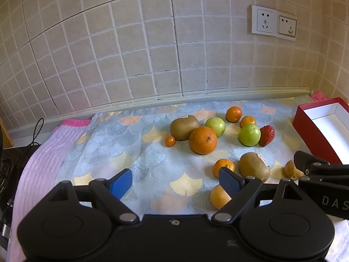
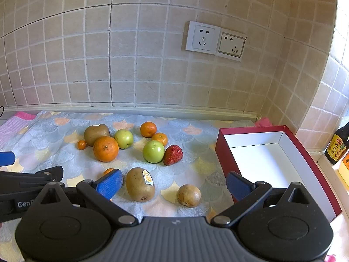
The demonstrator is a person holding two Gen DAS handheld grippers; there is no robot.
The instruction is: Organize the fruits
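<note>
While both grippers hover low over the cloth-covered worktop, neither holds anything. The left gripper has its blue pads spread wide, with bare cloth between them; just beyond its right pad lies a small mandarin, and a pale orange fruit sits partly hidden under that pad.

Ahead of the left gripper, going left to right, stand a tiny kumquat, a far kiwi with its long axis running roughly left-right, a large orange touching it with its stem end facing the camera, and two green apples.

The right gripper is also spread wide. Between its pads lie a stickered kiwi, long axis running away from the gripper and blossom end toward it, and a brown round fruit just beside it. Farther ahead a strawberry touches an apple, tip pointing down-left. To the gripper's right sits an open red box, its long axis running away from the gripper, white inside.
</note>
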